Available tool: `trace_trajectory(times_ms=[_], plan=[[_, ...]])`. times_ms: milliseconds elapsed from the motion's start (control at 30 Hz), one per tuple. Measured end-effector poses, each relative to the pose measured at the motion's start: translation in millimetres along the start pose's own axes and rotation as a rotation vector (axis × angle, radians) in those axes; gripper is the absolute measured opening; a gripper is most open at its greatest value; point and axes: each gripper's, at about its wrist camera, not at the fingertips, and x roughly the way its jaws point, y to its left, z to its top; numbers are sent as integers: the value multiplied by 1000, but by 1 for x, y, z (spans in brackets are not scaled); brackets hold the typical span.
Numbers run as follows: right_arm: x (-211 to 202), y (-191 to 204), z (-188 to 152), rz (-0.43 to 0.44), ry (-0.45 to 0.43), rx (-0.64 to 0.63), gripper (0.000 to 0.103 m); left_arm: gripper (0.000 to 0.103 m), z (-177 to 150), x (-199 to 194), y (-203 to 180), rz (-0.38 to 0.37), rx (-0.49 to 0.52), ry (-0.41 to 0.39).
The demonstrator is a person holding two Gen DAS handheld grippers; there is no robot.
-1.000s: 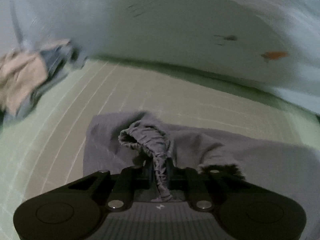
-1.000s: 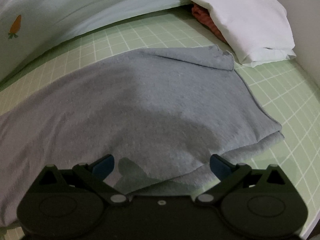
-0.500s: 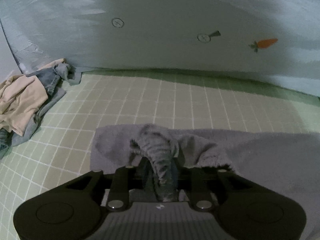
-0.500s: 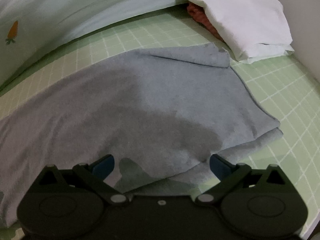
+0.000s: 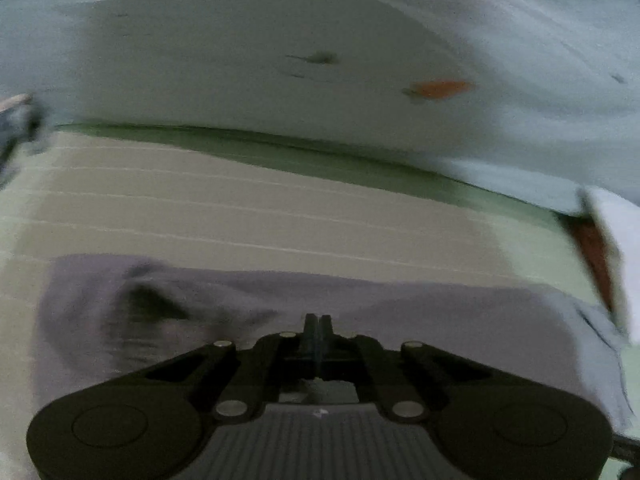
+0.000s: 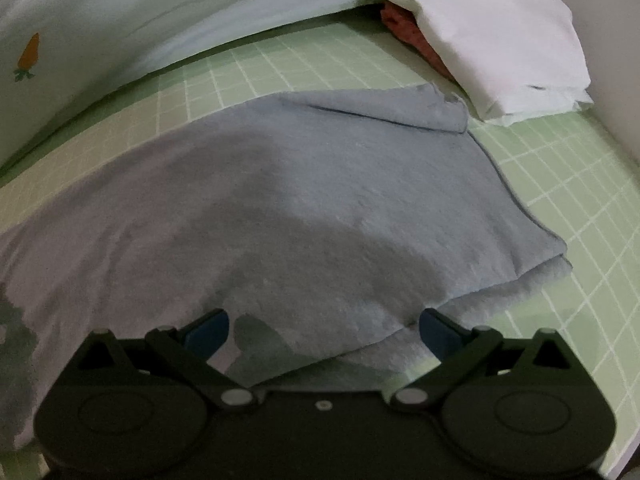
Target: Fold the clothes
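While spread flat on green grid-lined bed sheet [image 6: 560, 184]: grey fleece garment [image 6: 320, 208], one fold done, edges stacked at right. Left gripper [image 5: 317, 326] pressed together, empty, above cloth. Right gripper [image 6: 324, 326] spread apart over near hem. Next: pinch hem, fold across.

No text, label or number can be read on anything here.

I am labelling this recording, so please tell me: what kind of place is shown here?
Probably a bedroom, on a bed: a green checked sheet, a white pillow and pale carrot-print bedding surround the grey garment.
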Motion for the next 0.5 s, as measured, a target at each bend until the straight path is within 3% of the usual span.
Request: trace_trajectory(times_ms=[133,233,367,500], plan=[[-1,1,0,2,-4,-13,103,7,-4,-8,-12,27,44,-17],[0,-1,0,6,-2,-20,103,19,-4,-29,11,118,-13,-62],[5,1,1,14,10,-24,103,20,-10,-54,51,274,-133,-102],[8,9,1,24,20,-50,103,20,-22,-49,78,344,-185,-45]])
